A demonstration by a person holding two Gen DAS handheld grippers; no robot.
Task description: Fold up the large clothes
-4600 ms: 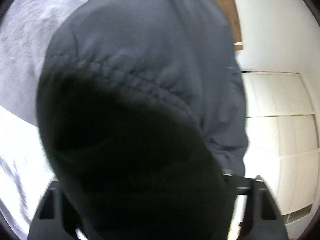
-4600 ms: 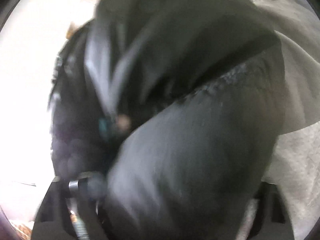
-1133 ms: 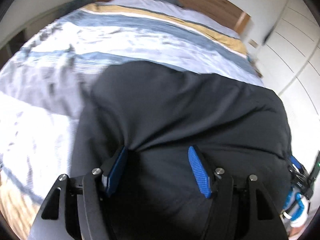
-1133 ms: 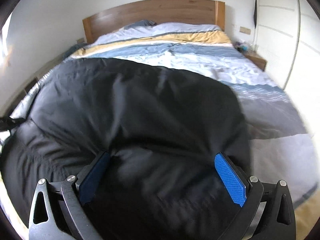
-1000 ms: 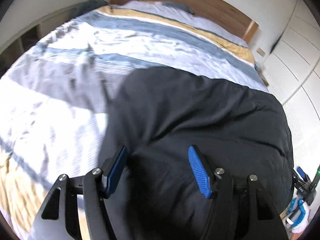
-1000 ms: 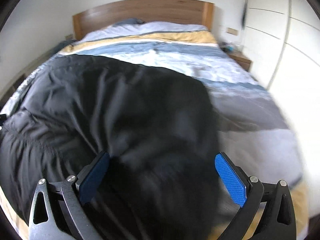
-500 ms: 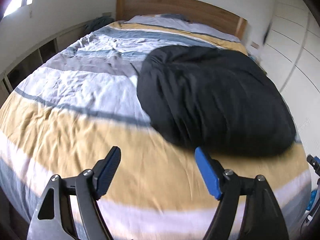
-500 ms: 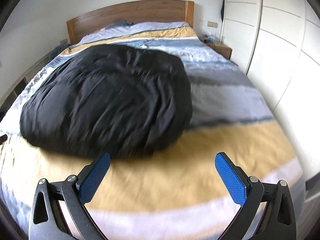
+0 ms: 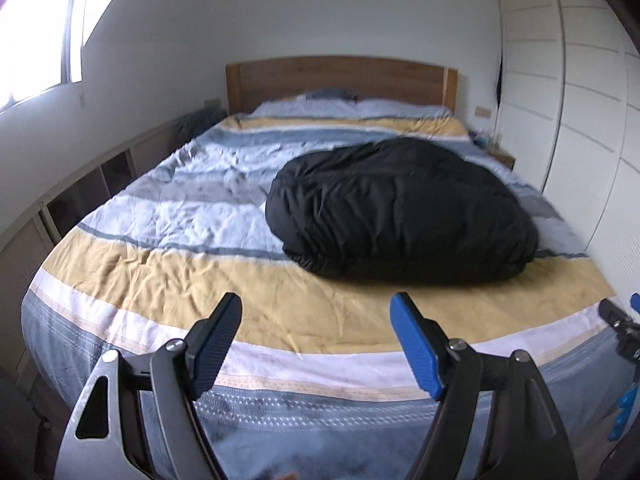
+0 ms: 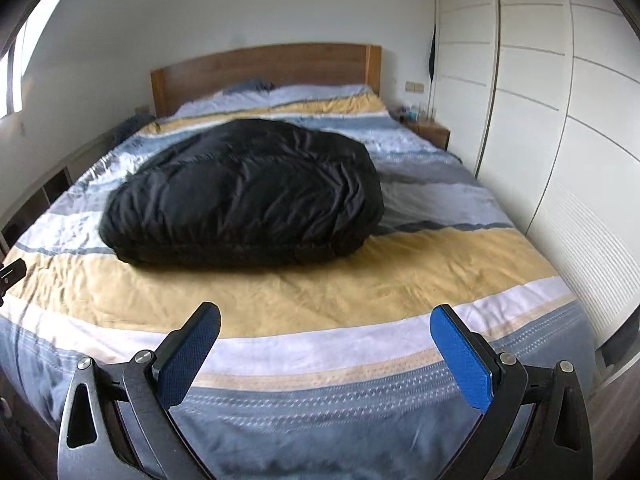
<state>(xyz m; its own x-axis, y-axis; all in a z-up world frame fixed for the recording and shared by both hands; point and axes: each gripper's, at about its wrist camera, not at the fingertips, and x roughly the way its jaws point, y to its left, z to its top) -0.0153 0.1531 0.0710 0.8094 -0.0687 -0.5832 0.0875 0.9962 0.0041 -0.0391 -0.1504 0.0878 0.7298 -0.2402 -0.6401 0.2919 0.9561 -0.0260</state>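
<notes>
Bedroom: a bed point(image 9: 168, 280) with a striped yellow, blue and white cover fills both views; wooden headboard point(image 9: 340, 80) at the far end, white wardrobe doors point(image 10: 560, 140) along one side, low shelving point(image 9: 80, 184) along the other.

Black padded garment point(image 9: 400, 216) lies as one compact, puffy bundle on the middle of the bed, nearer the wardrobe-side edge than the shelving side, clear of the foot edge. Hem side faces the foot.

Left gripper point(image 9: 316, 340): jaws wide apart, having just been opening, nothing between them. Right gripper point(image 10: 326, 352): jaws spread wide, nothing held. Both hang off the foot edge of the bed, well apart from the garment.

Progress, judged: bundle looks folded over and released; fold appears largely done. Possibly one more fold or a squaring-up left; cannot tell from here.

Room to move: broad yellow band of bare cover between garment and foot edge; open cover toward the shelving side. Wardrobe side is tight.
</notes>
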